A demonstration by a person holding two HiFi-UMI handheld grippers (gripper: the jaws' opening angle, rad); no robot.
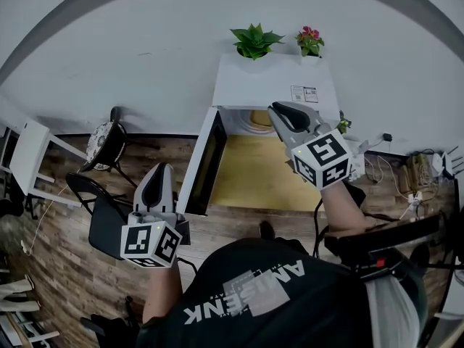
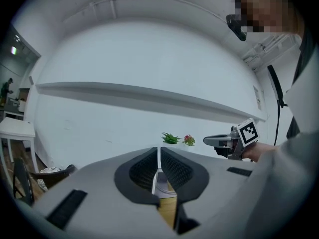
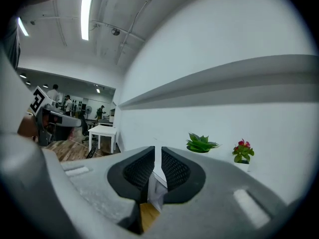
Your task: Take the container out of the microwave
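With your left tongs [image 2: 159, 158] shut empty and right tongs [image 3: 157, 156] barely cracked on nothing, the container [image 1: 259, 117] inside the open microwave [image 1: 275, 82] looked light and rigid, best pinched at its rim.

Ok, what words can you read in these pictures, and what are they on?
"AM…SENK", upside down, middle covered, on the person's black shirt.
Too small to read: the sticker on the microwave.
No words, only square patterns: the cubes on the left claw and right claw.
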